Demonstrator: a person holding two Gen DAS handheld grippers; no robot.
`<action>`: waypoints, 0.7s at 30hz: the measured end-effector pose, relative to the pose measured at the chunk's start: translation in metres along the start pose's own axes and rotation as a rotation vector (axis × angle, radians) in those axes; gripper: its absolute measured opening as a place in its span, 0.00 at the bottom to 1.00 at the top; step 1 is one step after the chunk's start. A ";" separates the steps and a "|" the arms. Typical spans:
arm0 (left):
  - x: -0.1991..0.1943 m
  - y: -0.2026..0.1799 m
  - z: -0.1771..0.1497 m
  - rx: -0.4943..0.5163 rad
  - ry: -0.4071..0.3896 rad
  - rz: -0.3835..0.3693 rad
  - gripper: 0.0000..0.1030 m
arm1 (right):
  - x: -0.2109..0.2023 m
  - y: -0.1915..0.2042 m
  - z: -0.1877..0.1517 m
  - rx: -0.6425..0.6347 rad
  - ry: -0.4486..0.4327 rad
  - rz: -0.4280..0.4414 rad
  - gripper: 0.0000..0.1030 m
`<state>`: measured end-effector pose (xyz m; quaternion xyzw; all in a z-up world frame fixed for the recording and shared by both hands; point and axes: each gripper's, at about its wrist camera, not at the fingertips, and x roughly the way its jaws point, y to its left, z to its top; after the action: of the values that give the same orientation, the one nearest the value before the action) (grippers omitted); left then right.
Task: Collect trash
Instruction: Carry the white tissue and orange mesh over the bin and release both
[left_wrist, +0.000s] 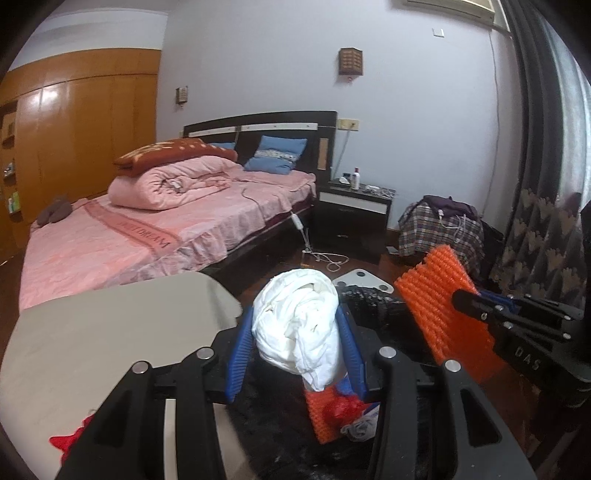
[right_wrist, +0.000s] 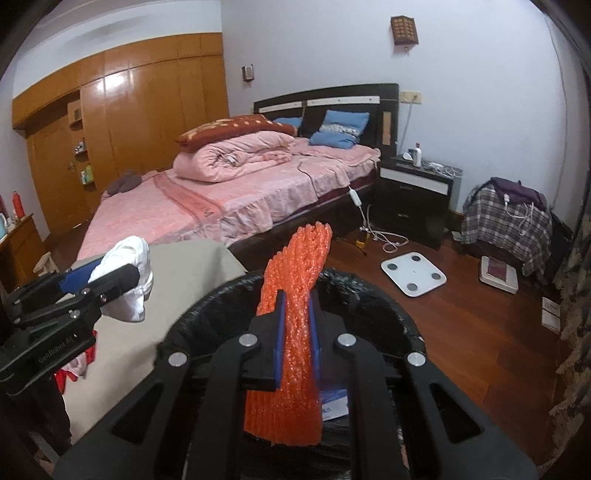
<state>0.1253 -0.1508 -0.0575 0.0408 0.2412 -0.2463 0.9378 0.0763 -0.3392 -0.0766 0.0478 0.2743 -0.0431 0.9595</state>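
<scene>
The left gripper (left_wrist: 297, 341) clamped a white wad (left_wrist: 301, 328), the right gripper (right_wrist: 295, 332) an orange sheet (right_wrist: 295, 295), both over the black-lined bin (right_wrist: 369, 295); its contents were mostly hidden.

bin (right_wrist: 369, 295): floor hidden by jaws | scale (left_wrist: 364, 278): mostly hidden

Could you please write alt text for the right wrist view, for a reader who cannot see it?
The right gripper clamps an orange foam net sleeve above a black-lined trash bin. At left, the left gripper holds crumpled white paper; a pink bed lies behind.
</scene>
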 end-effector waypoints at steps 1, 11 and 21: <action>0.005 -0.003 0.000 0.004 0.006 -0.008 0.43 | 0.003 -0.004 -0.002 0.006 0.006 -0.005 0.10; 0.049 -0.021 -0.007 0.002 0.067 -0.090 0.52 | 0.034 -0.028 -0.016 0.028 0.068 -0.050 0.24; 0.047 0.001 -0.007 -0.033 0.069 -0.071 0.69 | 0.020 -0.038 -0.019 0.061 0.023 -0.110 0.91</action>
<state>0.1586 -0.1691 -0.0859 0.0251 0.2790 -0.2739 0.9201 0.0790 -0.3759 -0.1055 0.0623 0.2861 -0.1034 0.9506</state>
